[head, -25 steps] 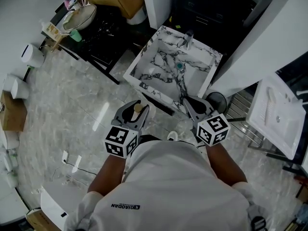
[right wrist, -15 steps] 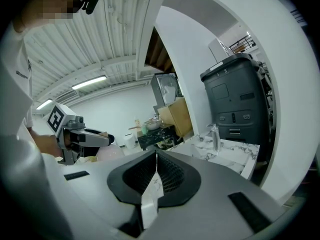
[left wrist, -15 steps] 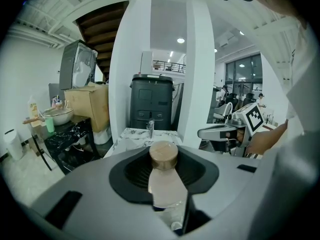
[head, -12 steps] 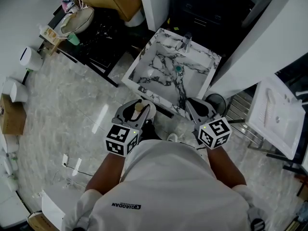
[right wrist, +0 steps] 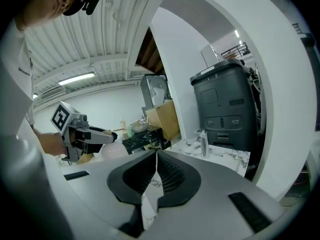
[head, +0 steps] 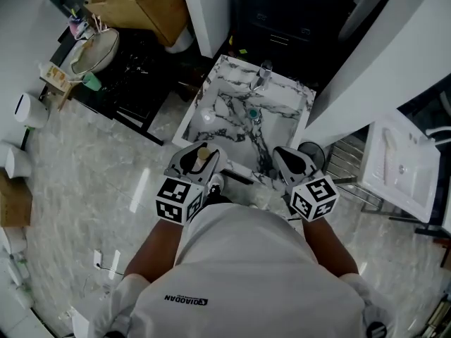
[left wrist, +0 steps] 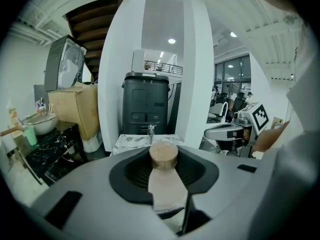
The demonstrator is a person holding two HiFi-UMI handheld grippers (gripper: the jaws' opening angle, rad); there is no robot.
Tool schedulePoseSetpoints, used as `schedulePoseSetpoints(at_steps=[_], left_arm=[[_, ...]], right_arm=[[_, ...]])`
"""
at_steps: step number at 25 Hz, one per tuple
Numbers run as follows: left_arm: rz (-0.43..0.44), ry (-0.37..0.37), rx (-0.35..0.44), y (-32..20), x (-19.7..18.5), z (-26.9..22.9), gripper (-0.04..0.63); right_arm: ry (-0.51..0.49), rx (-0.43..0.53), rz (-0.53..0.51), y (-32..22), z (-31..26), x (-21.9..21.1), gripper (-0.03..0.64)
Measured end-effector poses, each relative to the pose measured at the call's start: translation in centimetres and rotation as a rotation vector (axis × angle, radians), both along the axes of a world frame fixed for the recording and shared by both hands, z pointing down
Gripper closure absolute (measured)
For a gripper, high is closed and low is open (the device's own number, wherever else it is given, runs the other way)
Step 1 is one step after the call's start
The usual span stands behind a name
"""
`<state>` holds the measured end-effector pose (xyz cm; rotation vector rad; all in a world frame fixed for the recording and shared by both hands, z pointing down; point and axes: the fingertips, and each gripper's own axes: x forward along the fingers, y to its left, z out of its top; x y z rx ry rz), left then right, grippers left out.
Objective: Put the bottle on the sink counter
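A small bottle [left wrist: 167, 186] with a tan cap [head: 203, 153] stands upright between the jaws of my left gripper [head: 196, 160], which is shut on its body. The bottle's cap [left wrist: 163, 154] rises above the pads in the left gripper view. My right gripper [head: 283, 156] is held beside it, level with it, jaws shut and empty [right wrist: 156, 157]. Just ahead of both is the marble sink counter [head: 213, 96] with a chrome faucet [head: 262, 76] at its far edge. The same sink counter [left wrist: 131, 141] shows beyond the bottle.
A dark bin-like unit [left wrist: 145, 104] stands behind the sink between white pillars [left wrist: 195, 69]. To the left are a black marble table [head: 134, 83] with a bowl [head: 93, 51] and a cardboard box [head: 139, 4]. A white basin [head: 399, 166] sits on a rack at right.
The sink counter has drawn closer to both grippers as the person stepped forward. The left gripper still holds the bottle, and the right one stays shut.
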<state>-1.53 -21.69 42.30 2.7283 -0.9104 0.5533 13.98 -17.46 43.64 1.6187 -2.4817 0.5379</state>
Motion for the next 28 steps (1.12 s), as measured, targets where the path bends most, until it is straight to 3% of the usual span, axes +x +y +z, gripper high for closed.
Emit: schedulePoseSetpoints(at_steps=[13, 28], left_arm=[[0.136, 0.002, -0.011, -10.1, 0.0, 1.6, 0.456], [0.309, -0.030, -0.025, -17.7, 1.4, 4.4, 0.456]], right_arm=[[0.032, -0.018, 0.101, -7.9, 0.9, -2.3, 0.575], [0.043, -0.064, 0.253, -12.5, 2.6, -3.4, 0.575]])
